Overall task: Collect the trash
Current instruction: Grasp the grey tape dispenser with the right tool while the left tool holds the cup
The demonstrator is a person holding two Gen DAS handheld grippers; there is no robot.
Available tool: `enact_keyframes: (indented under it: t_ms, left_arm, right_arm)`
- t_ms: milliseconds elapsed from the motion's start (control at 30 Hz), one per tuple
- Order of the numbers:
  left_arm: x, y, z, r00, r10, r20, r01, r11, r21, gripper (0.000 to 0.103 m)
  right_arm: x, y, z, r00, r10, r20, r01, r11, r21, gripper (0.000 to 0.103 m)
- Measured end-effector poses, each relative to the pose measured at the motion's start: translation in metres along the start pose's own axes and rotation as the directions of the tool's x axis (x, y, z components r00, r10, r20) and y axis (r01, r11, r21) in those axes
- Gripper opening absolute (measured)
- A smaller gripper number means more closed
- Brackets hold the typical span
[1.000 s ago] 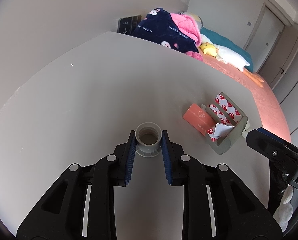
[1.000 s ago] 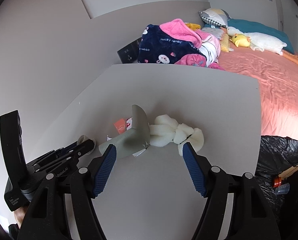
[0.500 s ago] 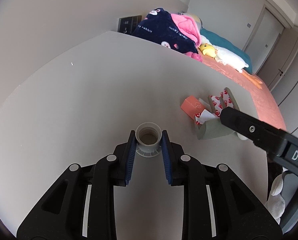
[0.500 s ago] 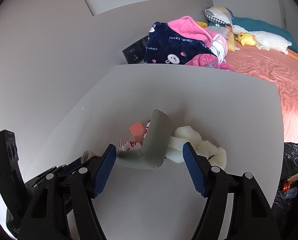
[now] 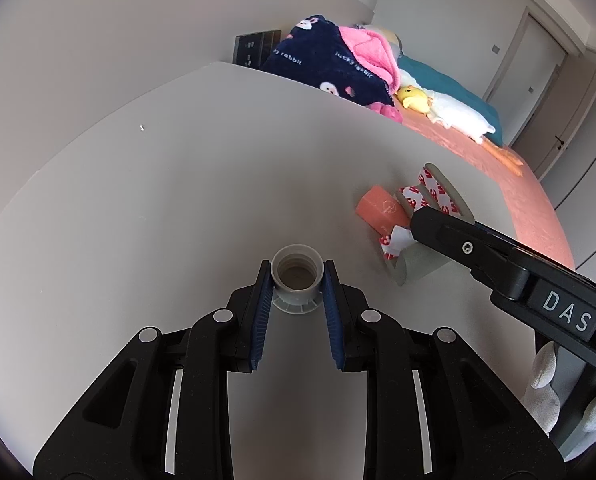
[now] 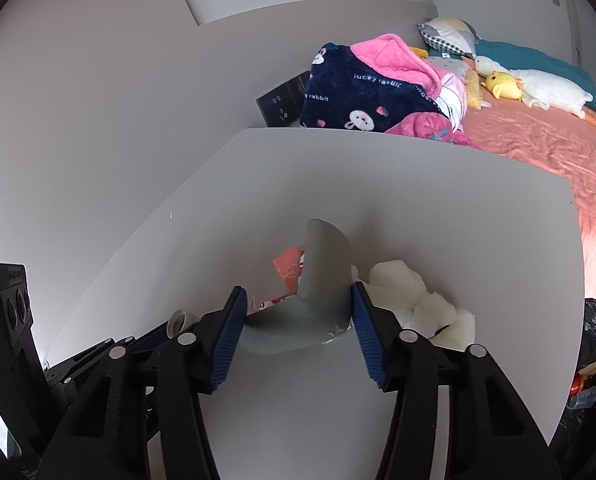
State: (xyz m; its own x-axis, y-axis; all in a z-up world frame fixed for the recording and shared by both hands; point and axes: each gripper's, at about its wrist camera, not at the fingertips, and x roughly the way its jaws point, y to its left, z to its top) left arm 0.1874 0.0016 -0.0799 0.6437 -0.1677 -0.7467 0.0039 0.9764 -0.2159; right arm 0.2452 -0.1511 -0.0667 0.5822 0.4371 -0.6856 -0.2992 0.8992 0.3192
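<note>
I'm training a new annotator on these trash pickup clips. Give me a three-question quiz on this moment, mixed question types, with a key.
1. True or false: the left gripper holds a grey bottle neck between its jaws.
2. Multiple choice: the right gripper has its jaws on either side of which item? A) the orange packet B) the grey folded card C) the white foam lump
3. Fill in: the foam lump lies on the table, to the ___ of the card in the right wrist view.

Key: 1 true; 2 B; 3 right
</note>
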Motion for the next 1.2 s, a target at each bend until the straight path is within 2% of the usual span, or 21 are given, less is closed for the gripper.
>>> enact_keyframes:
  t_ms: [333,633,833,1200]
  left_arm:
    - [0.0,0.001,0.001,1.0,-0.002,0.0,0.002,1.0,-0.005,0.025]
    - [-0.005,-0.004,-0.001,1.0,-0.028,0.01,0.028,1.0,-0.002,0.024]
    - [-0.023,-0.015,-0.002,0.997,-0.05,0.052,0.05,0.999,0.01,0.024]
    - [-0.04,-0.049,-0.016,0.993,-0.107,0.046,0.105,0.994,0.033,0.024]
  right_arm:
    - [-0.024,-0.002,-0.006,0.998,0.035,0.044,-0.035,0.999,0.003,0.042]
    - [-0.048,-0.012,-0.008,0.998,0.013,0.066,-0.014,1.0,0.015,0.043]
    - [-0.071,-0.021,-0.013,0.996,0.004,0.087,-0.006,1.0,0.024,0.043]
    - [-0.113,-0.041,-0.027,0.993,-0.013,0.116,0.007,0.998,0.055,0.043]
